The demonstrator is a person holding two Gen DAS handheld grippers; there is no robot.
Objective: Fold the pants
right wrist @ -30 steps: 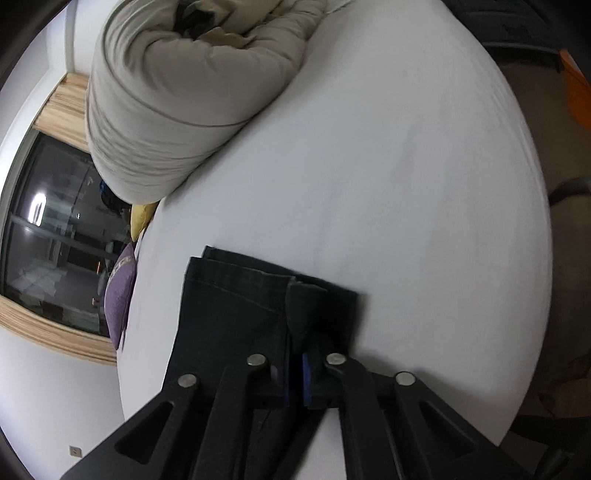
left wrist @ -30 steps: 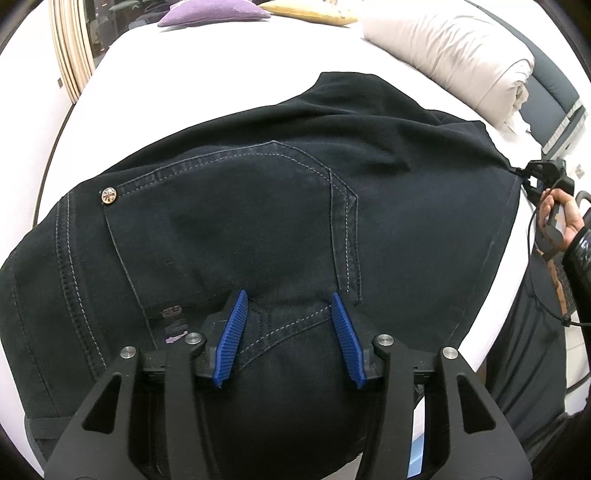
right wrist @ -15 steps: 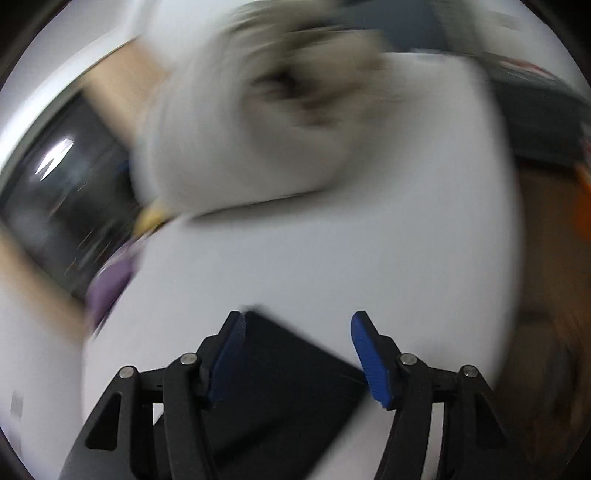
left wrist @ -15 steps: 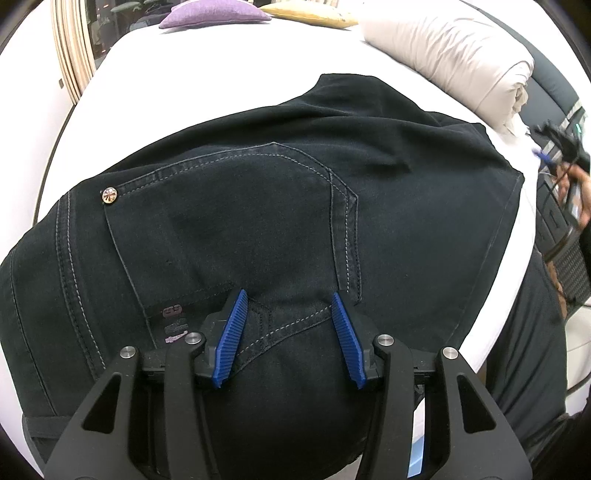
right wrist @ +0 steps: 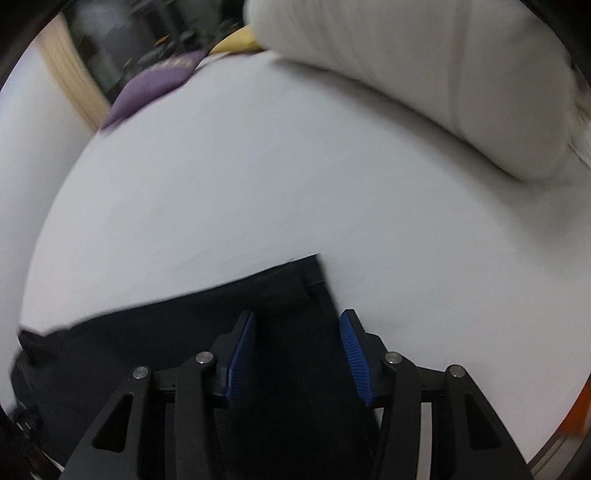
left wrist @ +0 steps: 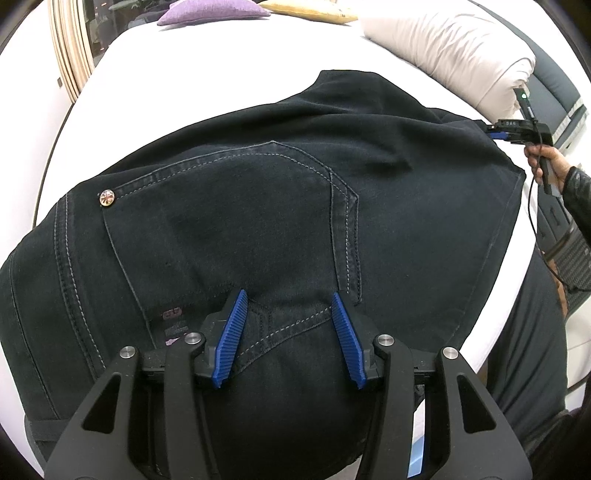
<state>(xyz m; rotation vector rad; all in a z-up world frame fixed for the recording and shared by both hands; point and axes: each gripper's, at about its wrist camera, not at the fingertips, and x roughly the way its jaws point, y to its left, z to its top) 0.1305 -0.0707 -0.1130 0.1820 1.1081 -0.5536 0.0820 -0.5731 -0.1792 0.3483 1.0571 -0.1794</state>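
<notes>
White bed [left wrist: 207, 62]; we have black pants [left wrist: 280, 206] lower centre, mid-fold. Left gripper [left wrist: 290, 334], right gripper [right wrist: 300, 349] both have jaws apart. Next: grab hem, fold again.

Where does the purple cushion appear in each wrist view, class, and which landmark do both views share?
Left wrist view: purple cushion lies at the top edge, left of centre, on the far bed.
Right wrist view: purple cushion sits upper left, blurred.
Shared landmark: the rolled beige duvet.
</notes>
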